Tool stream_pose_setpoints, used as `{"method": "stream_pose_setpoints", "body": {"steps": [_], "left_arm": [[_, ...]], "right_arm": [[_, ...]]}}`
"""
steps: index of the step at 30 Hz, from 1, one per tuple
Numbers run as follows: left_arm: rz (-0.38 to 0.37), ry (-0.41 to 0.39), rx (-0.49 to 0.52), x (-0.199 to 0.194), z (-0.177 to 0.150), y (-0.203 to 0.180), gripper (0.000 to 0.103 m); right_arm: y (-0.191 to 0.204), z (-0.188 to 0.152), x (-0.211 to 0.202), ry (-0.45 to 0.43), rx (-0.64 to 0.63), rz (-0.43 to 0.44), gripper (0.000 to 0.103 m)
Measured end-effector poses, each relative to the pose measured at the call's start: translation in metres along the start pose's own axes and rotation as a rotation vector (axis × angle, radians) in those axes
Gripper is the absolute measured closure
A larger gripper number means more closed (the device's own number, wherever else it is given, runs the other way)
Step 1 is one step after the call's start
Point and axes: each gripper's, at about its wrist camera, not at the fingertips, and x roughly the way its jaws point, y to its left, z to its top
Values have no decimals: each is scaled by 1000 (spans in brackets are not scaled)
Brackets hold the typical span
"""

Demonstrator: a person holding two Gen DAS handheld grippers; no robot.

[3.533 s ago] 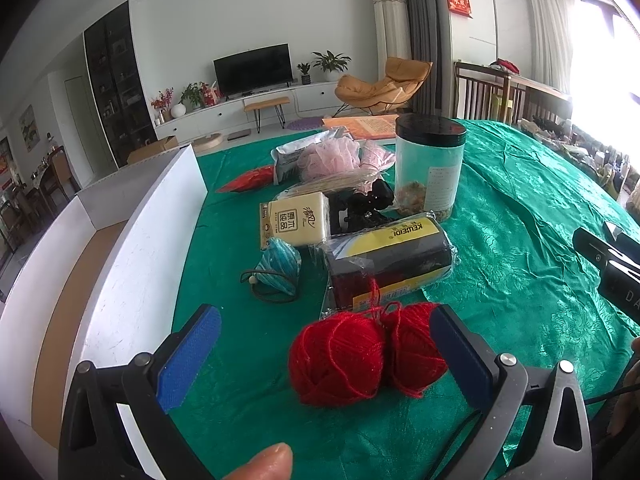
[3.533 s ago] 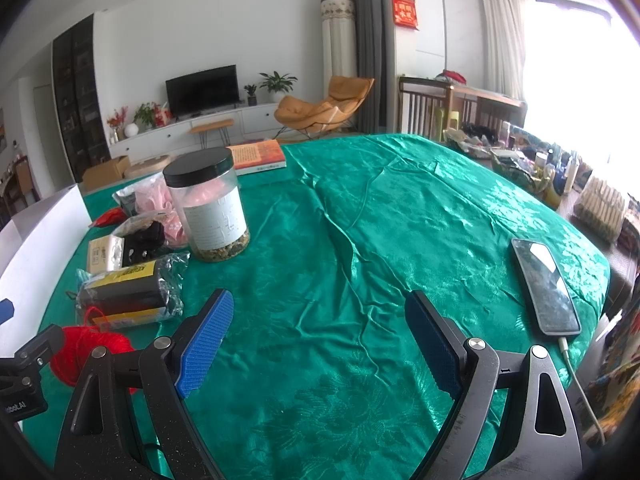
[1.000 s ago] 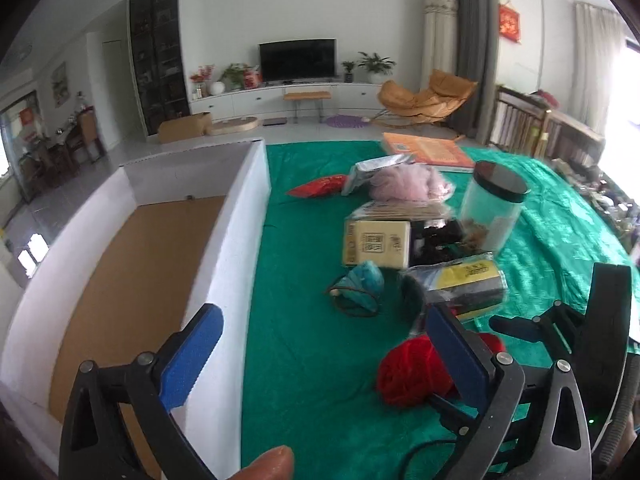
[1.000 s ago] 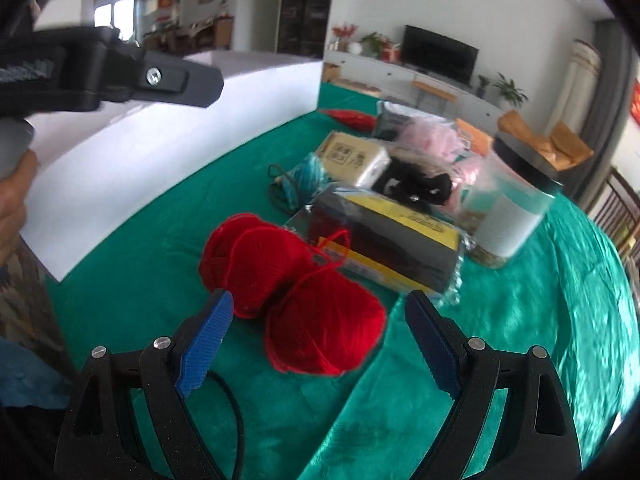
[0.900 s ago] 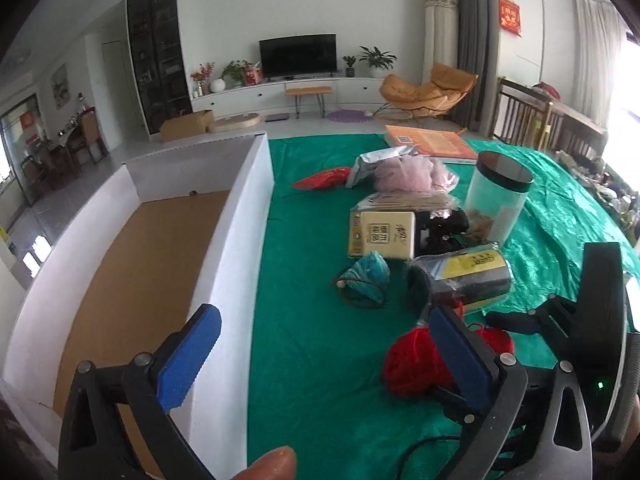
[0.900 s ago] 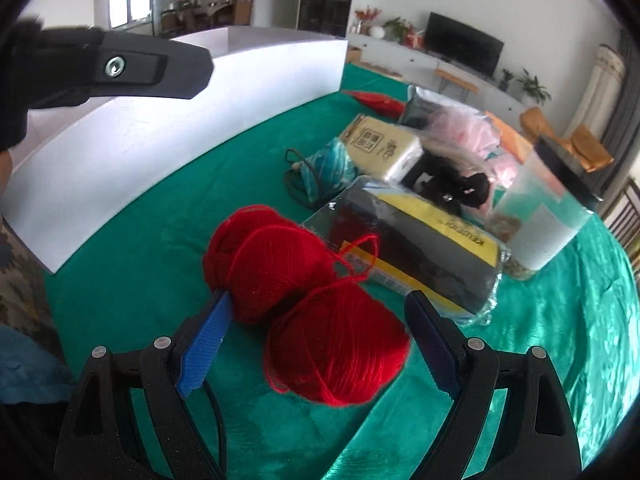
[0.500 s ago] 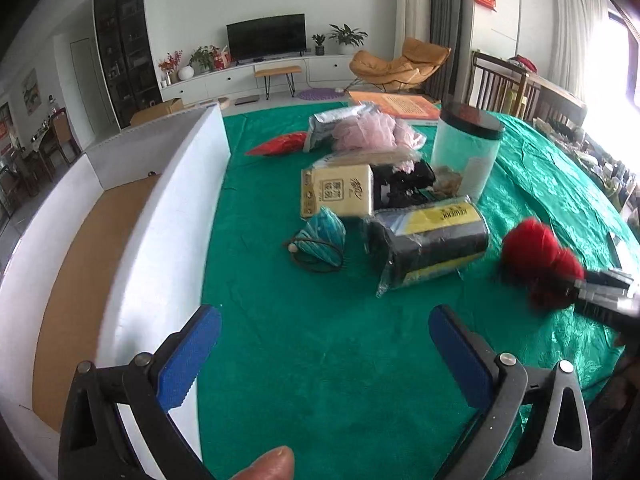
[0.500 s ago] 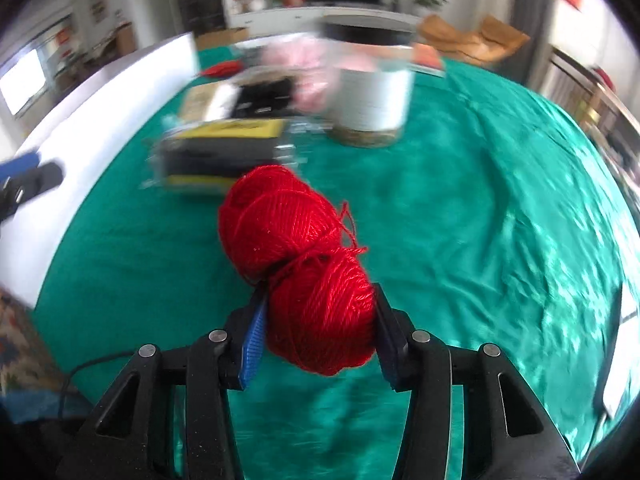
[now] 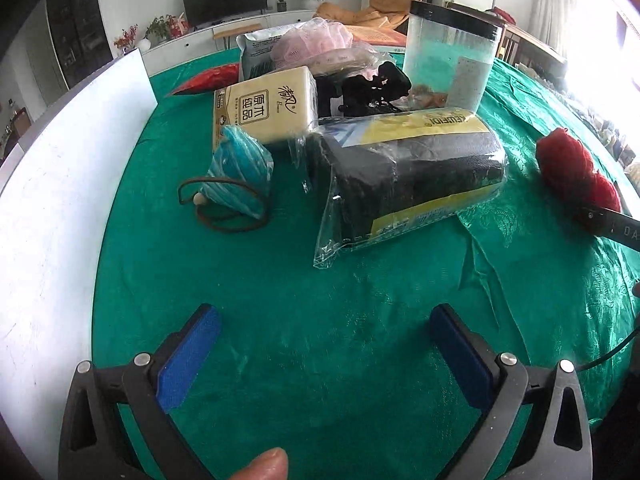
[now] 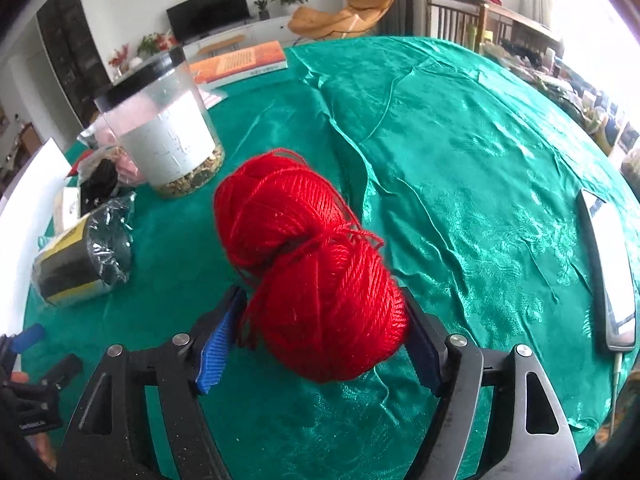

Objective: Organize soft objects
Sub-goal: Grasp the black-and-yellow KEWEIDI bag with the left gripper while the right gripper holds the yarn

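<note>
Red yarn point(image 10: 316, 264) on patterned green tablecloth point(image 10: 460, 152).

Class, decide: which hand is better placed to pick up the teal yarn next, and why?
Left. The left gripper is open, empty, and faces the teal yarn; the right gripper has just been opening its jaws around the red yarn.

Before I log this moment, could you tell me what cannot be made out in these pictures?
- Right wrist view: whether the right gripper presses the red yarn. Its jaws have just been opening with the yarn between them, and the yarn itself hides the contact.
- Left wrist view: the inside of the white box, hidden by its own wall and cut off by the picture's left edge.
</note>
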Motion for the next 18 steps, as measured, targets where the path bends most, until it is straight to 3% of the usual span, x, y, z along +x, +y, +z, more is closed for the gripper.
{"method": "stream_pose_setpoints", "body": {"steps": [5,12,14,17,18], "left_arm": [[5,-15,-19,1,1,3,0],[-4,-43,-2,-2,-5,4,0],[-5,-26,5,-1,-3,5,0],[-12,74,20,1,12,2,0],[-28,68,37,-4,19,-1,0]], "right_arm": [[12,-2,7,21,-70,-64,20],[14,-4,4,26,-76,-57,16],[15,-5,3,27,-76,-56,16],[15,-4,4,28,-75,-55,15],[16,-5,2,28,-75,-55,15]]}}
